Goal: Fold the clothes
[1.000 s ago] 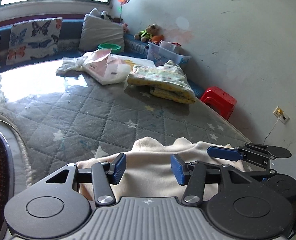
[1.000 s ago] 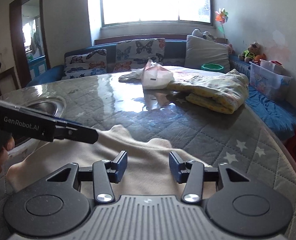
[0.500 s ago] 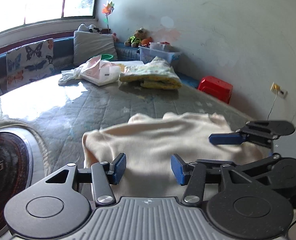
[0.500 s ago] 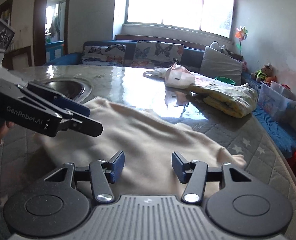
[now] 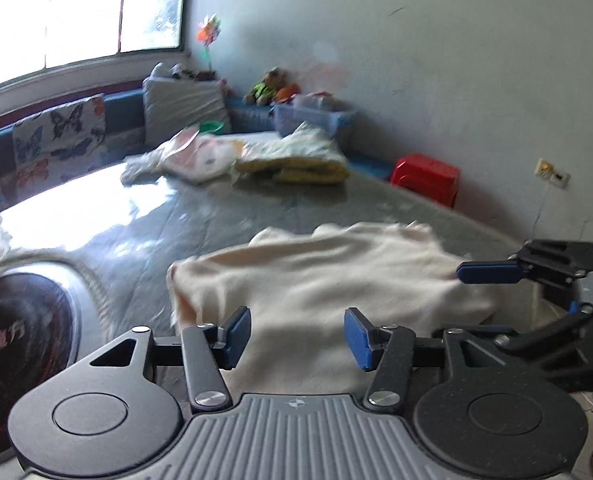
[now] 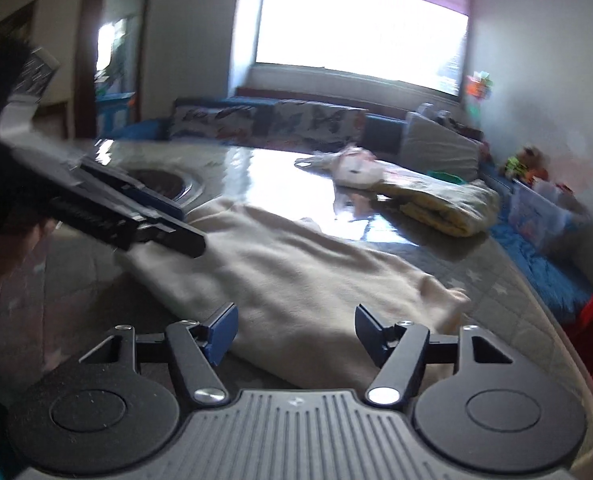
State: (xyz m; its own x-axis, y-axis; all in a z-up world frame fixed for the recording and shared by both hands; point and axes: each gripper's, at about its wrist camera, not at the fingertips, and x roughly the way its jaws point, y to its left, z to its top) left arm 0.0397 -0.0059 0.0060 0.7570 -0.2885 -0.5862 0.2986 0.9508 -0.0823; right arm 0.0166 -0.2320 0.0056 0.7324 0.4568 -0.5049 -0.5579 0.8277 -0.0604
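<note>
cream garment point(image 5: 328, 280), spread flat, slightly rumpled

Black tongs point(image 5: 297, 338) with blue pads point(image 5: 356, 338), silver screws and a grey ribbed base are seen on each side.

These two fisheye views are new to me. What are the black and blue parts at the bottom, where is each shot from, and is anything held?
There is no robot arm: a person holds one two-finger gripper in each hand, with a camera on each looking along its fingers. In the left wrist view, the blue-padded fingers at the bottom are the left gripper, jaws apart, nothing between them. The other tool at the right edge is the right gripper. The right wrist view shows the right gripper's own fingers, also open and empty, with the left gripper coming in from the left. Both hover over a cream garment spread on a grey quilted table. Farther back lie a folded yellow blanket and a white-and-pink bundle. Nothing is held.
</note>
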